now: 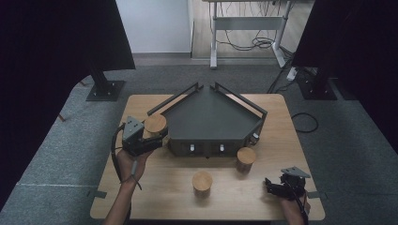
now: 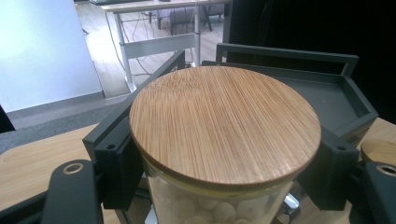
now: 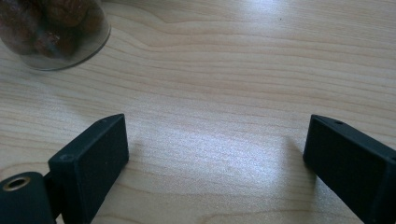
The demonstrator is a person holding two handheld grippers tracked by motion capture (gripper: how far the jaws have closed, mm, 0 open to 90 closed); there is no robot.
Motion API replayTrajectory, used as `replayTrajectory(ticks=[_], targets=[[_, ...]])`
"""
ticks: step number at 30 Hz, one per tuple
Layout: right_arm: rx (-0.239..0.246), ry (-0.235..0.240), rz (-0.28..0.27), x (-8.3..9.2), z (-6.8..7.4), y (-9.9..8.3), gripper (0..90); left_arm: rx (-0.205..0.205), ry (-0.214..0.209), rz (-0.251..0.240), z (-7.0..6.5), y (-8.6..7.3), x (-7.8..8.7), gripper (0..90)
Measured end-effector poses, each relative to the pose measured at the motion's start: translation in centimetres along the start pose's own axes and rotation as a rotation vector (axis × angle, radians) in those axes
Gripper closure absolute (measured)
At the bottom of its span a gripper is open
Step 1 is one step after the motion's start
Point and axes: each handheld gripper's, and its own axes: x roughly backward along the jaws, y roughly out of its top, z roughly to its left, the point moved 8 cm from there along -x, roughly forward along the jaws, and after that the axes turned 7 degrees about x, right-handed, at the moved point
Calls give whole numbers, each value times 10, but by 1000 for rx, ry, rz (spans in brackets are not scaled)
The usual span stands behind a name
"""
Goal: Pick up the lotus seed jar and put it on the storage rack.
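You're gripping the glass jar (image 2: pixel 219 205) with your left gripper (image 1: pixel 141 140), jaws clamping its wall just under the bamboo lid (image 2: pixel 224 126), beside the dark tray (image 1: pixel 211 119); it's looking rigid, slick, breakable and weighty with pale balls inside, while your right gripper (image 3: pixel 215 154) is idling, jaws apart, over bare table (image 3: pixel 224 70)

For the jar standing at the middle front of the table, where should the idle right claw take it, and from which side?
Grip the middle jar on its glass wall just under the bamboo lid, coming in level from its right, where the open right claw rests. It stands upright and apart from the other jars, and the lid overhangs, which should help against slipping.
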Motion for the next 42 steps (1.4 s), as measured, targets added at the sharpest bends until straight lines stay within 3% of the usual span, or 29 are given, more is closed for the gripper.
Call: replayTrajectory(ticks=[42], targets=[[7,5,-1,0,0,0,60,58,38,6,14,7,-41,256]])
